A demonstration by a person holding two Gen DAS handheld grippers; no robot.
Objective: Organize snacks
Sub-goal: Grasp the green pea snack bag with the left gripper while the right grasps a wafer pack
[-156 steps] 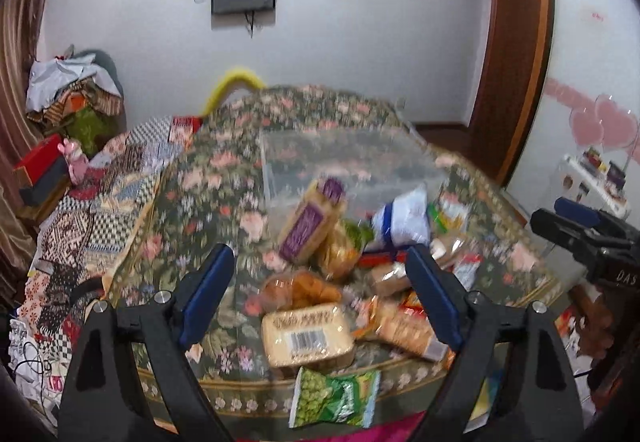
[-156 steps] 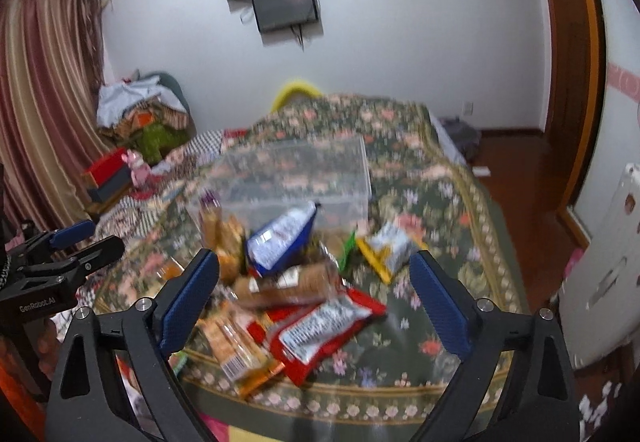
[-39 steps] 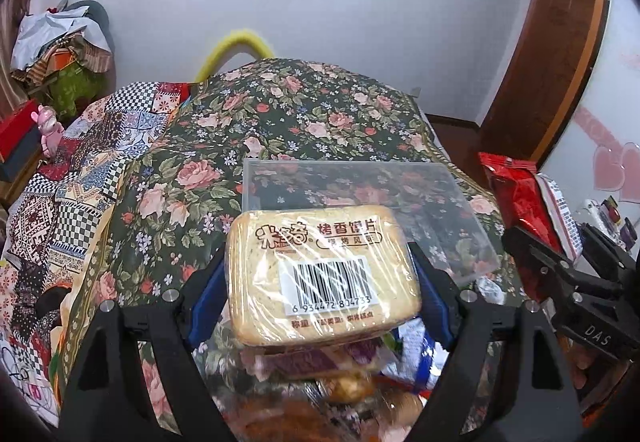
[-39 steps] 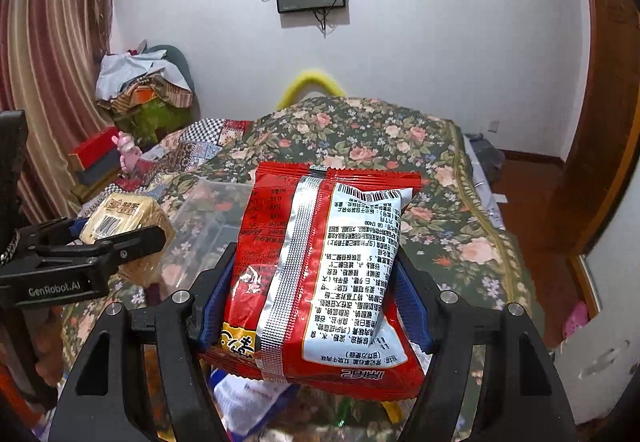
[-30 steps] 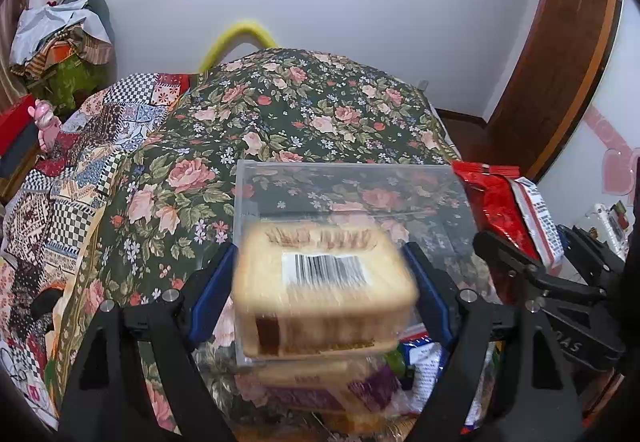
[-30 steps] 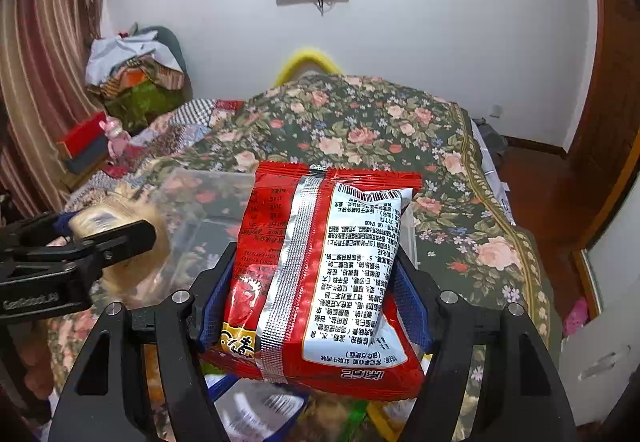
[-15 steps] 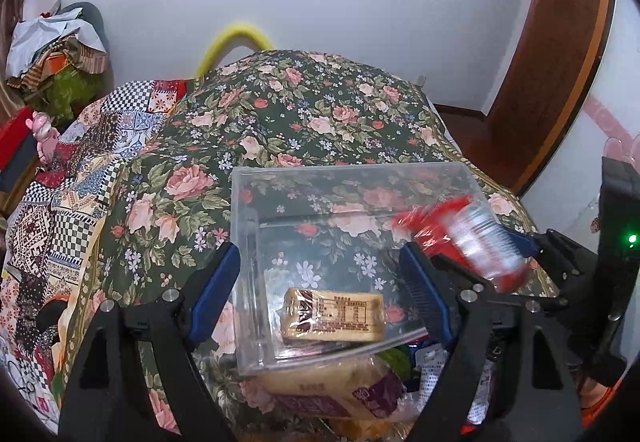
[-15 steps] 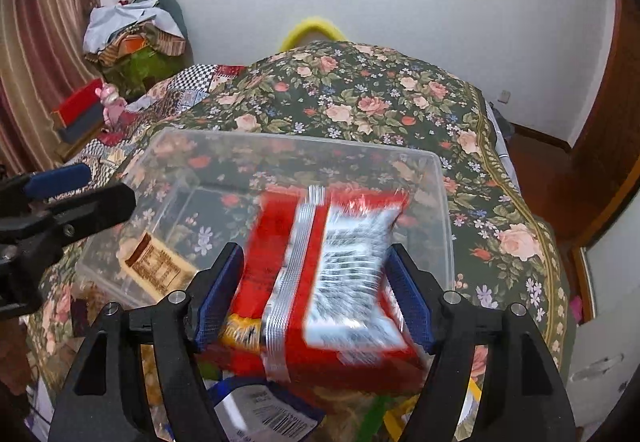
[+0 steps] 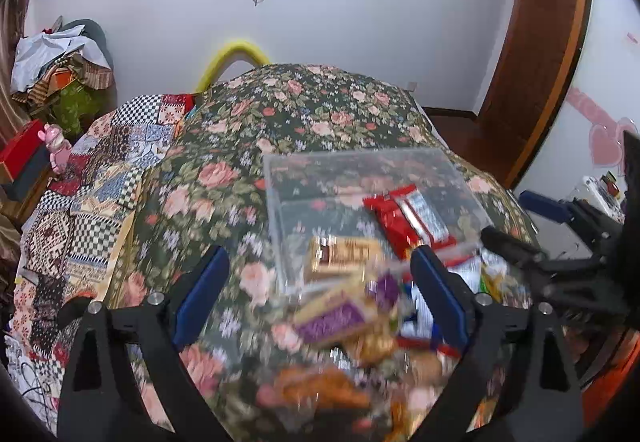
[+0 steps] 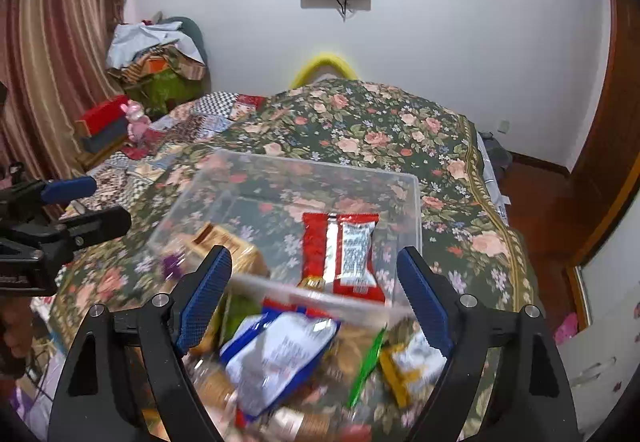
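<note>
Both jaws are opening with nothing between them. The left hand-held gripper [image 9: 320, 290] and the right hand-held gripper [image 10: 316, 292] hover over the near edge of a clear bin [image 10: 416, 209] on the bed [image 10: 360, 121]. Inside the bin lie a red packet [image 10: 340, 250] on its right side and a tan cracker pack [image 9: 344, 254] on its left. More snacks [image 10: 280, 358], blurred, lie heaped before the bin.
</note>
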